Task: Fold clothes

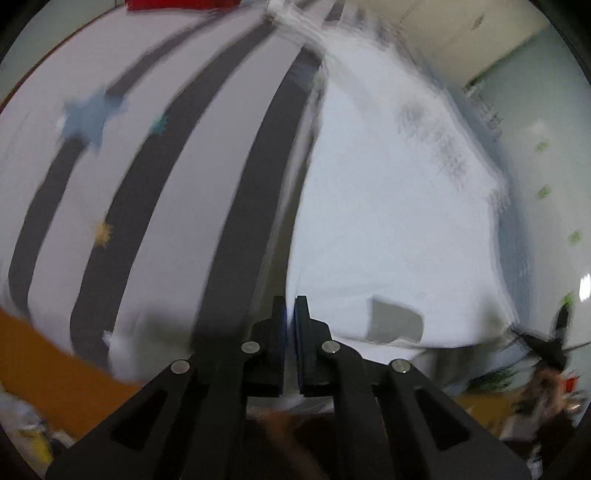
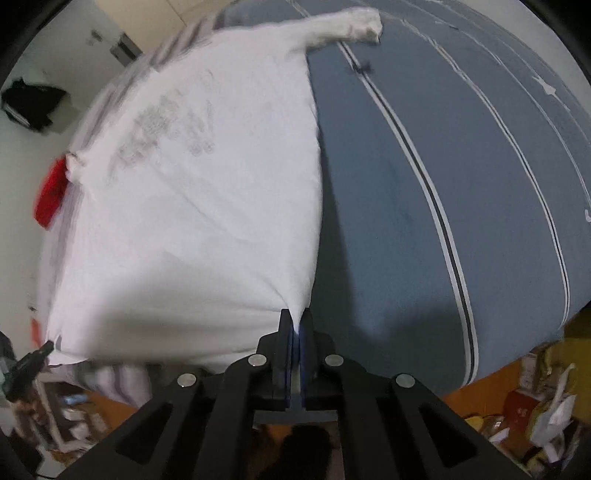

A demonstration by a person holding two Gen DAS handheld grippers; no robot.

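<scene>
right gripper (image 2: 295,321) clamped on white shirt (image 2: 192,206) hem corner | left gripper (image 1: 290,308) fingers together at its other corner, grip unclear | shirt spread over striped bed (image 2: 461,166)

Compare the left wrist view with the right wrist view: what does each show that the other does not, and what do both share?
Only the left wrist view shows the grey-and-white striped cover with star shapes and the left tongs up close, shut; whether they grip cloth is unclear.

Only the right wrist view shows the blue cover with thin stripes, a sleeve lying on it, and the right tongs pinching the shirt's corner.

Both show the white T-shirt with its faint print, and a red item beyond it.
</scene>
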